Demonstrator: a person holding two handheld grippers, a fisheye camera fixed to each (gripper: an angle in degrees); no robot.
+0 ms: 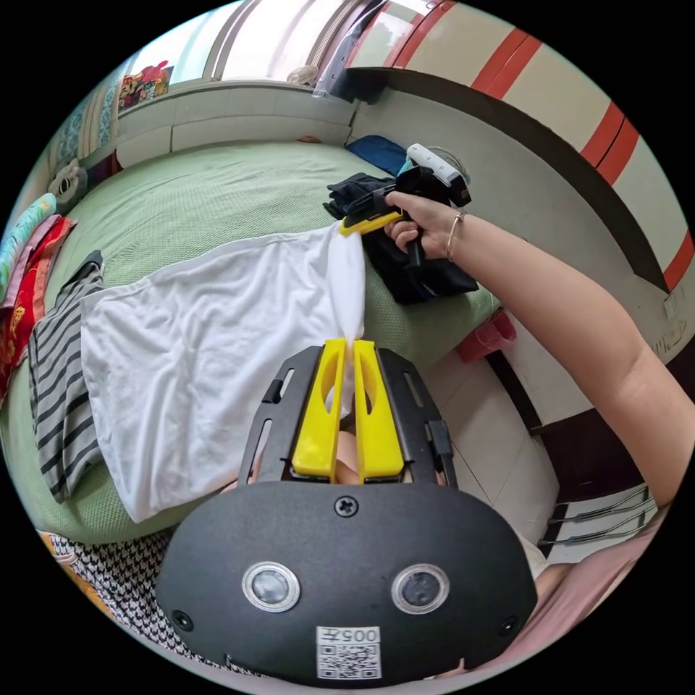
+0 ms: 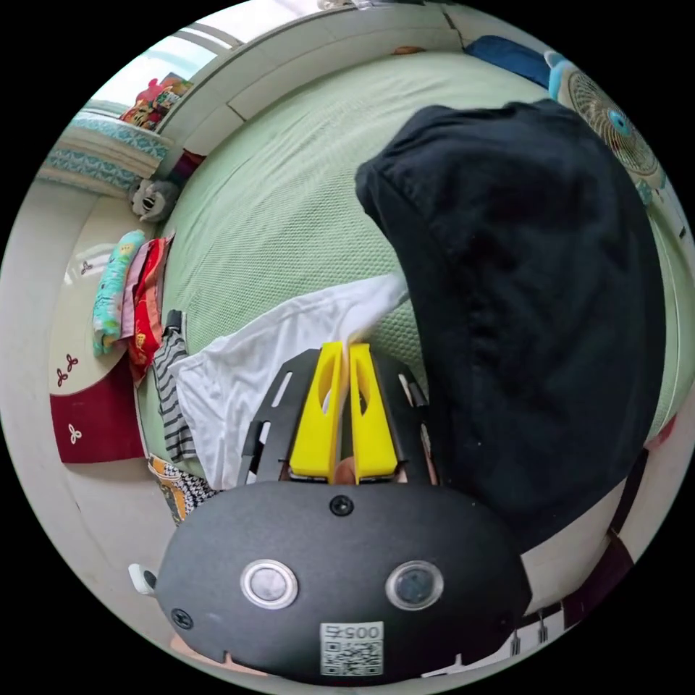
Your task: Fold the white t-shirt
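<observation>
Cloth like this white t-shirt (image 1: 210,347) is light, thin and very soft, so I judge it will sag and wrinkle wherever I do not hold it, and it keeps no shape by itself. It lies spread on the green bed (image 1: 217,188), partly over a striped garment (image 1: 61,384) at its far side, and the edge next to me is lifted off the mattress. My left hand-held gripper (image 1: 352,347) has its yellow jaws pressed together with a bunched corner of the white fabric pinched between them. In the left gripper view I see my right hand-held gripper (image 1: 347,226), held in my hand (image 1: 420,228), biting the other corner of the same edge, and the fabric runs as a tight strip between the two holds. In the right gripper view the jaws of this hand-held gripper (image 2: 349,346) are close together on white cloth (image 2: 289,340), and a dark garment (image 2: 521,311) lies just beside it on the bed. I think the two corners are the good places to hold, because the edge stays straight when I pull it lightly apart. Since the cotton is a little slippery in a small pinch, I would keep a deep bite and move both hands together, otherwise one corner could slip out and the fold would come crooked.
</observation>
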